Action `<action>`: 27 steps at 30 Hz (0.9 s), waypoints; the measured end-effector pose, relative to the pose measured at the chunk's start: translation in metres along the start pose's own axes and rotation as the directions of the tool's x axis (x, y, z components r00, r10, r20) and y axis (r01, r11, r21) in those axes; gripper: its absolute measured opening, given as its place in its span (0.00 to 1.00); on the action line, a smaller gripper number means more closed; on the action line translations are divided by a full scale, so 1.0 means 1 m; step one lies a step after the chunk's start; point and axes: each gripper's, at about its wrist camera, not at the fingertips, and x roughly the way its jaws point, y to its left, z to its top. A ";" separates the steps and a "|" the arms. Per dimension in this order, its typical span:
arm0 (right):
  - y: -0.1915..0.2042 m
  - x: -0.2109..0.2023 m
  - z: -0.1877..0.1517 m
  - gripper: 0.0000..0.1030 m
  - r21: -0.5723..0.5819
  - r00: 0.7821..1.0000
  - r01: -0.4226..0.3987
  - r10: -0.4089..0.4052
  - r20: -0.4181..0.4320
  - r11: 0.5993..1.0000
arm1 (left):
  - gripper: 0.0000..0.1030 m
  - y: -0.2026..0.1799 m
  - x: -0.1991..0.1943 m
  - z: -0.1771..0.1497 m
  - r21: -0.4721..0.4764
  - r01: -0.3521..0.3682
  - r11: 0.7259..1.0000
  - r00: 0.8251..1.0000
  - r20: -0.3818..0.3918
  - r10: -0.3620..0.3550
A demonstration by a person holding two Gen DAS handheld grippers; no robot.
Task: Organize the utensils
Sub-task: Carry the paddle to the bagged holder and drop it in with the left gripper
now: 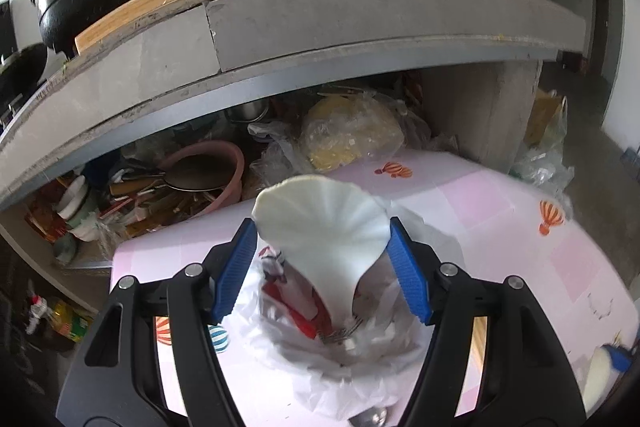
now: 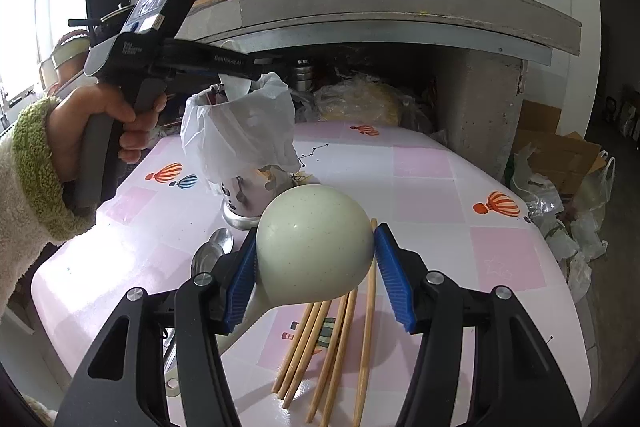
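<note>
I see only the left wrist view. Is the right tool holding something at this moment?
Observer: Yes. The right tool is shut on a pale green spoon, gripping its round bowl.
Operator: What lies on the table under it?
Observer: Several wooden chopsticks lie loose there, side by side.
Operator: Is anything else there to collect?
Observer: A metal spoon lies on the table between the green spoon and the bag-lined metal cup.
</note>
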 end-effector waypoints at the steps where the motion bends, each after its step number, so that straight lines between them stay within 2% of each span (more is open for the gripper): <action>1: 0.000 -0.001 0.000 0.54 -0.003 1.000 0.002 -0.002 0.002 1.000 | 0.61 -0.001 -0.002 -0.002 0.012 -0.008 1.000 1.000 -0.001 0.008; 15: 0.001 -0.005 0.000 0.54 -0.002 1.000 0.004 -0.004 0.003 1.000 | 0.62 -0.004 -0.013 -0.014 0.096 -0.091 0.991 0.995 -0.031 0.094; 21: 0.000 -0.005 0.000 0.54 0.004 1.000 0.004 -0.004 0.001 1.000 | 0.66 -0.003 -0.010 -0.015 0.083 -0.081 0.993 0.995 -0.050 0.085; 27: -0.002 -0.004 0.000 0.54 0.012 1.000 0.004 -0.004 -0.003 1.000 | 0.75 0.003 -0.013 -0.012 0.050 -0.073 0.996 0.996 -0.040 0.075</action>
